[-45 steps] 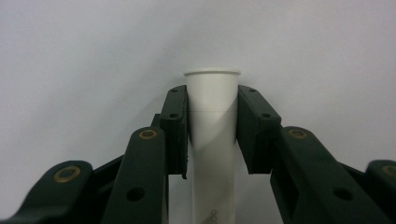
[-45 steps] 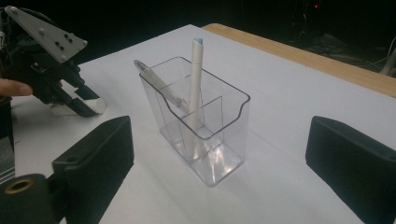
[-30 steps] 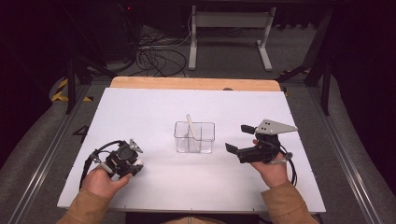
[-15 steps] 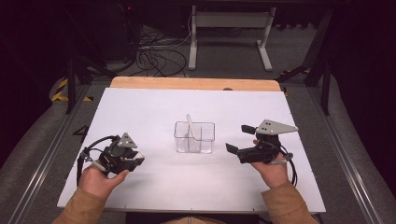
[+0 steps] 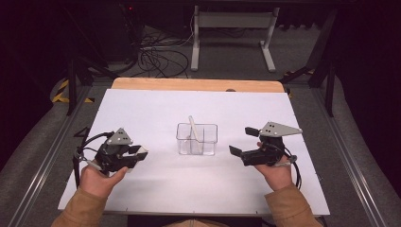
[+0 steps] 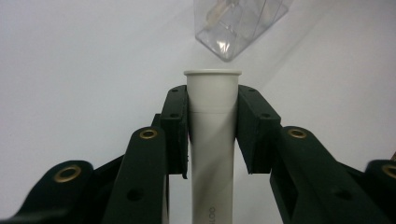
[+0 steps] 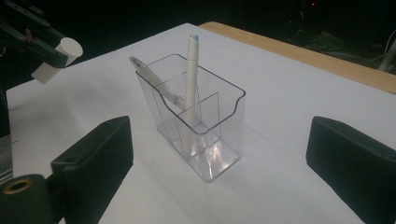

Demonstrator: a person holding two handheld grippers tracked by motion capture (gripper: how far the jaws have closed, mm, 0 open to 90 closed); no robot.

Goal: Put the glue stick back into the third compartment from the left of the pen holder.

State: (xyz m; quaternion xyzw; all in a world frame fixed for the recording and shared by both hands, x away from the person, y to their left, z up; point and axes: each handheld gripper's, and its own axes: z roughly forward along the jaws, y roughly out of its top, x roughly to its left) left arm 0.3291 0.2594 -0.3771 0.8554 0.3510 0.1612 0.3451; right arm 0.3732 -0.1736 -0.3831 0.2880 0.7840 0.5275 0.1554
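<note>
Left of clear holder (image 5: 197,139) | left gripper (image 5: 138,153) clamps white tube (image 6: 213,135) (bare table around)

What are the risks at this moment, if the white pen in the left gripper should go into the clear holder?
1. The left gripper clamps the white pen near its tip, so the long free end might swing or slip.
2. The clear holder looks light and already carries two leaning pens; a bump from the new pen could tip or push it.
3. The open right gripper is not steadying it.

Clear plastic divided holder (image 5: 197,139) sits mid-table on the white sheet (image 5: 156,109), two pens (image 7: 192,88) standing inside. Left gripper (image 5: 135,155) with white cylindrical marker (image 6: 214,135) is left of it, right gripper (image 5: 242,144) right of it.
</note>
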